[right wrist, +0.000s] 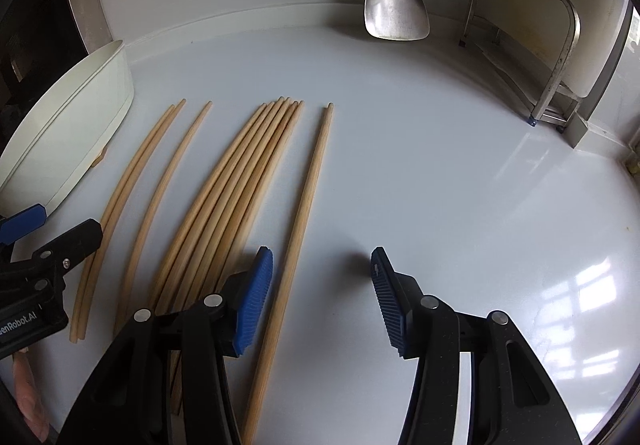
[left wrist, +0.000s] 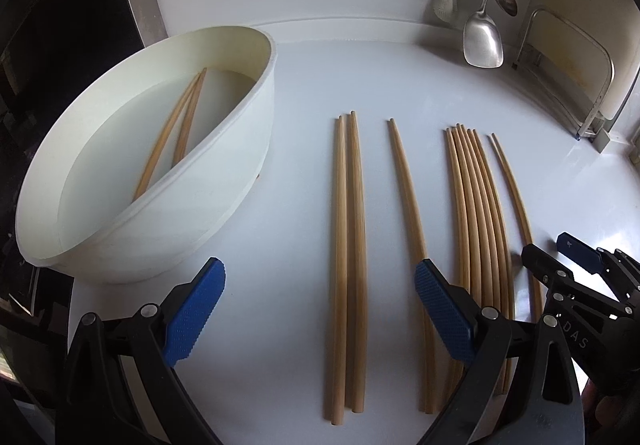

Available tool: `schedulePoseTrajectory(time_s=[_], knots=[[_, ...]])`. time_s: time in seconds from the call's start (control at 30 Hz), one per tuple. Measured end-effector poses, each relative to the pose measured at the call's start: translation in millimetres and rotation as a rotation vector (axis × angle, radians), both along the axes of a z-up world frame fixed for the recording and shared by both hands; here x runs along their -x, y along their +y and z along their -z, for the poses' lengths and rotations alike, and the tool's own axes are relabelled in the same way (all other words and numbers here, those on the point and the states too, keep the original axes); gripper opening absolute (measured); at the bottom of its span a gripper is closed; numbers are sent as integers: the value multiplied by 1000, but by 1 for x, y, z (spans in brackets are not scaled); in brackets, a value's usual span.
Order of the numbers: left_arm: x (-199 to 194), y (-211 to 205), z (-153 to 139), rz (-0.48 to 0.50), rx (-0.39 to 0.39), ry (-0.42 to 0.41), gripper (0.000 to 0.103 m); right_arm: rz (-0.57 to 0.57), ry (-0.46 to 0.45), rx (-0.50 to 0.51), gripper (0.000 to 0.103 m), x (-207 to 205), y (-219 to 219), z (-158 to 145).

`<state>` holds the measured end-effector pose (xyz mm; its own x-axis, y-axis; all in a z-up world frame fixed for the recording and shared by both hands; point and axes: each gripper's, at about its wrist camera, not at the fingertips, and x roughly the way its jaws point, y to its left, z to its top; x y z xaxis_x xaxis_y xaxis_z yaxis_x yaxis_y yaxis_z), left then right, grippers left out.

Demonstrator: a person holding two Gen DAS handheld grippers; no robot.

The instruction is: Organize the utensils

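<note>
Left wrist: left gripper (left wrist: 320, 309) released, hovering over a chopstick pair (left wrist: 347, 265) on the counter (left wrist: 360, 77), likely lining up a grab. Two more sit in the white tub (left wrist: 224, 189), far left.

Right wrist: right gripper (right wrist: 322, 297) released, empty; single chopstick (right wrist: 298, 245) between its fingers. Bundle (right wrist: 232, 197) left. Pale, tapered bamboo sticks.

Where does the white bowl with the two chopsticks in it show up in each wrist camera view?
Left wrist view: the white bowl fills the left half, chopsticks visible inside, left of the loose pair on the counter.
Right wrist view: the white bowl sits at the far left edge, only its outer wall showing.
Shared landmark: the hanging steel spatula at the back wall.
</note>
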<state>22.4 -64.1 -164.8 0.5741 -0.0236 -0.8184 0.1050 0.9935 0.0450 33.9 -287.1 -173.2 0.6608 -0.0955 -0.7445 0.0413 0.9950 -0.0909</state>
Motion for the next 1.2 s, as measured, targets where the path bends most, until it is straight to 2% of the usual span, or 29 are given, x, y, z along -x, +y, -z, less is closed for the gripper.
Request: schedulePoseTrajectory(time_s=[0.33,0.77,1.2], knots=[[5,35,-2,-155,-18,-26,94,14,-7,3,49,4,-6,-1],[-2,44,11,-193,-59,-9,94,14,-13,7,49,7,-6,-2],[-8,39,23,-198,-60,12,94,52,-54,-1,49,12,-18,-10]])
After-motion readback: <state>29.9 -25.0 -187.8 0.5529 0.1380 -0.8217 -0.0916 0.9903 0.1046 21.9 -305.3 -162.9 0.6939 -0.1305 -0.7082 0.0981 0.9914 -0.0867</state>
